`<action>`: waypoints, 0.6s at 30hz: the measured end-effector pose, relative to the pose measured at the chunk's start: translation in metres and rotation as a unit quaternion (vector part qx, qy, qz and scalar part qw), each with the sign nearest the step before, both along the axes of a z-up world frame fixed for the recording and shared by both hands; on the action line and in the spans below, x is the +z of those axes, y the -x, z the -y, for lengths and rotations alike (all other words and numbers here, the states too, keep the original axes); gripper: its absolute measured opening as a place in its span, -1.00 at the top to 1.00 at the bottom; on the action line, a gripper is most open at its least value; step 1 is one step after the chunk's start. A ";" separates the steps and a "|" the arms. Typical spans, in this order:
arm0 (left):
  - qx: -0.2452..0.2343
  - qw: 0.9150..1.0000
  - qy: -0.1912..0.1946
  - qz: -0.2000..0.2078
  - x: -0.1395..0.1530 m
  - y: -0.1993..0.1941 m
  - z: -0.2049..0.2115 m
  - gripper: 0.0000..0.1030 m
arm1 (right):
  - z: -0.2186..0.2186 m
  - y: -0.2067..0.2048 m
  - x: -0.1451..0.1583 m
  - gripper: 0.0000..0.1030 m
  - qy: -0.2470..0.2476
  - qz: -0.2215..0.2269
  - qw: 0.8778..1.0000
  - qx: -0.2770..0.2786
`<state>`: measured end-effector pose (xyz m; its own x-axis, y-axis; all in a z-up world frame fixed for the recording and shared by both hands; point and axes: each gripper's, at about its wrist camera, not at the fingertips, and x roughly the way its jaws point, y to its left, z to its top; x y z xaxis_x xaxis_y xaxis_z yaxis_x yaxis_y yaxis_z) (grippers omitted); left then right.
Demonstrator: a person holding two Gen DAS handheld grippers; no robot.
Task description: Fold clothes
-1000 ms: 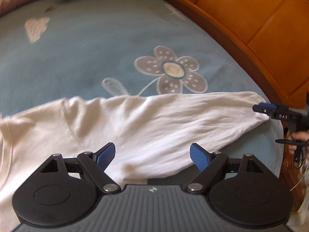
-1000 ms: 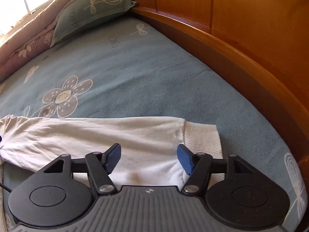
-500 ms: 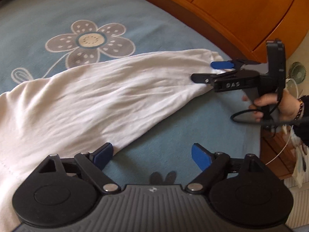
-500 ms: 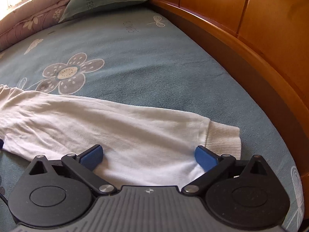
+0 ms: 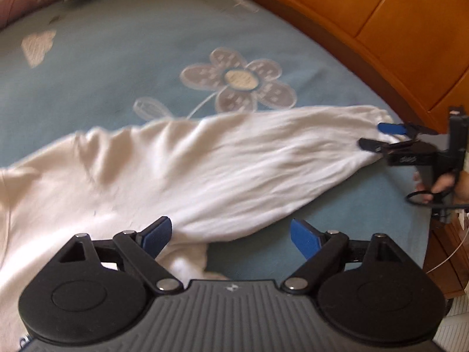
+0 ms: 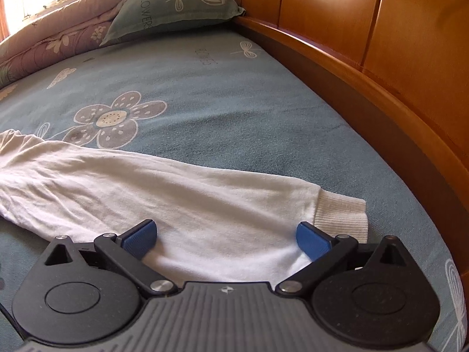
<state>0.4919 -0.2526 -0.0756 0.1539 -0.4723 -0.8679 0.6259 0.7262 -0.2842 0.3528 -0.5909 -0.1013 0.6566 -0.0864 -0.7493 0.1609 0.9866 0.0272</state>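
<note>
Looking through the left wrist view, the white garment lies spread on the bed, sleeve stretched out unfolded; the left gripper gapes wide. In the right wrist view, the right gripper straddles the sleeve near its cuff, jaws wide, gripping nothing.

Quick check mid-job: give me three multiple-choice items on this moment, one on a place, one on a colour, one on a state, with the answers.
1. Where does the ribbed cuff lie?
A. On the pillow
B. Near the right gripper, toward the wooden bed frame
C. On the floor

2. What colour is the garment?
A. White
B. Red
C. Black

3. How do the left gripper's jaws stand?
A. Shut on the sleeve
B. Shut on nothing
C. Open

Answers: 1 B, the cuff sits just past the right blue pad on the bed sheet. 2 A, the cloth is white against blue. 3 C, the blue pads stand wide apart.
</note>
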 end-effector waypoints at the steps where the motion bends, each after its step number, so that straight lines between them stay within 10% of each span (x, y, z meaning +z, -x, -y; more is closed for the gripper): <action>1: 0.002 1.000 -0.004 -0.009 -0.008 -0.002 -0.003 -0.69 | -0.004 -0.003 0.004 -1.00 -0.009 -0.001 1.000 0.008; 10: 0.068 0.997 -0.012 0.032 0.006 -0.010 -0.038 -0.70 | -0.106 -0.040 0.033 -1.00 -0.047 0.039 0.977 0.206; 18: 0.119 0.989 -0.077 0.028 -0.012 -0.015 -0.067 -0.72 | -0.179 -0.075 0.002 -1.00 -0.150 0.004 0.939 0.310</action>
<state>0.5072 -0.1860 -0.0877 0.2948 -0.2792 -0.9139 0.4430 0.8873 -0.1282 0.4282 -0.4118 -0.0993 0.5158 0.5290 -0.6739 -0.4434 0.8379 0.3183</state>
